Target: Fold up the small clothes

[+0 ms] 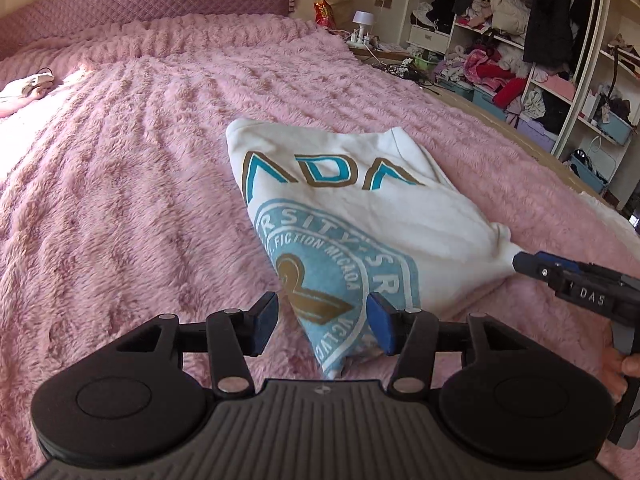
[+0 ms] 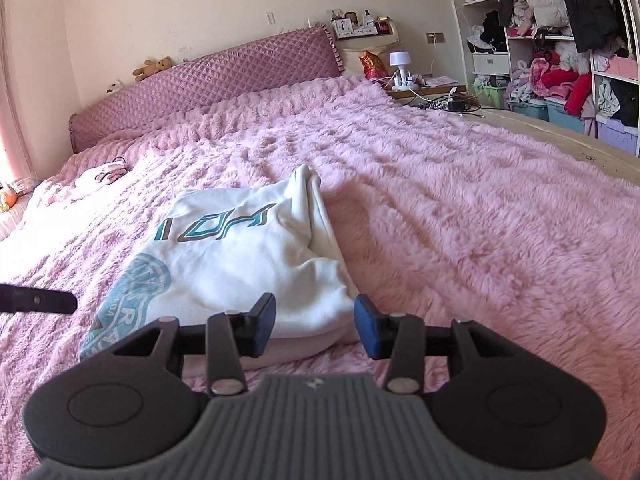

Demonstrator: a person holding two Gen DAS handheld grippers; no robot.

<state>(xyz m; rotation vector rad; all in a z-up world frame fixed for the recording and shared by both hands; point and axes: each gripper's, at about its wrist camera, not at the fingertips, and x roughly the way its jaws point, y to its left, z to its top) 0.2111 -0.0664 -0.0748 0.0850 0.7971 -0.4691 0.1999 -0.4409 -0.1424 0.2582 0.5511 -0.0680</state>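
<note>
The white cotton sweatshirt with teal and gold lettering (image 1: pixel 360 208) lies folded into a compact rectangle on the pink plush bed cover (image 1: pixel 120 200). In the left wrist view it sits at twelve to one o'clock from your left claw (image 1: pixel 322 326). In the right wrist view it sits at eleven o'clock from your right claw (image 2: pixel 315 326).

Both claws stand about half open and hold nothing. The near corner of the printed emblem lies between the left pads without contact. The near folded edge lies between the right pads, also without a visible pinch.

Expect the garment to be light, soft and limp. It has no stiffness, so any unsupported layer will sag and unfold. The deep pile likely adds drag, so lift rather than slide.

Take hold at the stacked edges, pinching all layers together. Grip the near corner at six o'clock and the loose cuff end at four o'clock in the left view.
</note>
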